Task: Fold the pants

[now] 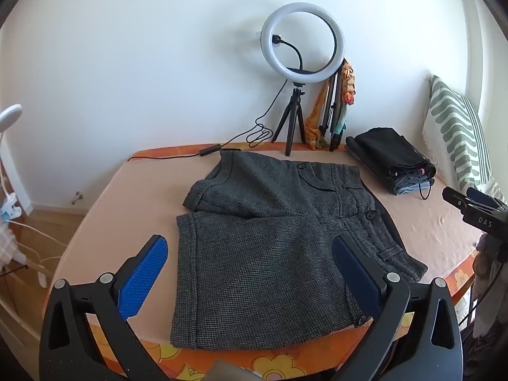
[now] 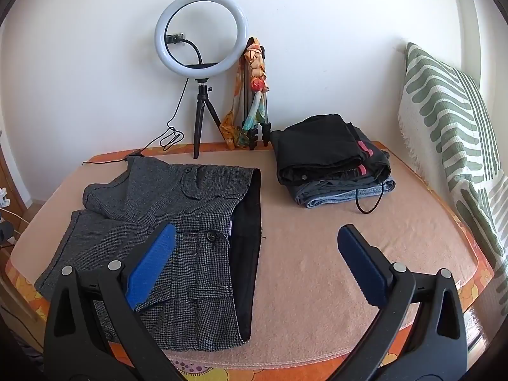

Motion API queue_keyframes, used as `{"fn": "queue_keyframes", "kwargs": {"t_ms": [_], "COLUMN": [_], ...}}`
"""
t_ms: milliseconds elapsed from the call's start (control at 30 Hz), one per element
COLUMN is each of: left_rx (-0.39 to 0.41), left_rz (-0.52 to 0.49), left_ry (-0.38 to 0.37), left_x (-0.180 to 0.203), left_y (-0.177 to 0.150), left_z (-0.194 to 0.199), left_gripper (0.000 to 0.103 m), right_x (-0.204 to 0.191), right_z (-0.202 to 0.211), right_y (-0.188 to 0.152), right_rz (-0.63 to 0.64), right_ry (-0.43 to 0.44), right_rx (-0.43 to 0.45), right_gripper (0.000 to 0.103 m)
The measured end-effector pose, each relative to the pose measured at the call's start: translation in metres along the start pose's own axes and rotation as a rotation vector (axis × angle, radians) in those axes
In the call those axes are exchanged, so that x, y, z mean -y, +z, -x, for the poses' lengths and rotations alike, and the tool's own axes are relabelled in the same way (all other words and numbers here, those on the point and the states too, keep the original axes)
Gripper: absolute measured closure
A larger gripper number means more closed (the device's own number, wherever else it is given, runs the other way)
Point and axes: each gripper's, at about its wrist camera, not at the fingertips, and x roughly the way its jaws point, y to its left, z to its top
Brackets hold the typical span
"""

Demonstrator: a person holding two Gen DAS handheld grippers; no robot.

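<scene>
A white wall backs a surface (image 2: pixel 317 254) draped in a peach cloth over an orange flowered cover, with a ring light (image 2: pixel 201 28) on its small tripod standing at the far edge.

The left tongs (image 1: pixel 250 273) hang spread wide with nothing between their blue pads, poised above the near half of the grey checked shorts (image 1: pixel 270 241). The near leg lies directly under and between the two fingers, its hem toward the left finger and its waistband toward the right one. That placement looks like a hover before a first pinch, not a hold.

The right tongs (image 2: pixel 257 266) are likewise released and bare. Their left finger overlaps the waistband end of the shorts in the picture, while the right finger hangs over bare cloth, so the garment lies to the left of this pair. Whether either pair touches the fabric is hard to say through the fisheye; I judge they are just above it.

The shorts are spread flat with both legs side by side and the dark lining showing at the waist, likely laid out so the legs can be brought together.

Well apart, toward the back right, sits a stack of folded clothes (image 2: pixel 333 162), probably finished pieces. A striped cushion (image 2: pixel 451 120) leans at the right.
</scene>
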Motion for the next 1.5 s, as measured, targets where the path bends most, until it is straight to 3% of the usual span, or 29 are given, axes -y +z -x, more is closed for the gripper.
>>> {"fn": "queue_keyframes", "kwargs": {"t_ms": [1500], "left_rx": [0.013], "left_rz": [-0.003], "left_ry": [0.001], "left_x": [0.0019], "left_y": [0.0018], "left_z": [0.0018], "left_gripper": [0.001], "right_x": [-0.0022], "right_z": [-0.0033], "right_y": [-0.0008], "right_rz": [0.005], "right_ry": [0.005], "right_rx": [-0.009], "right_gripper": [0.0]}}
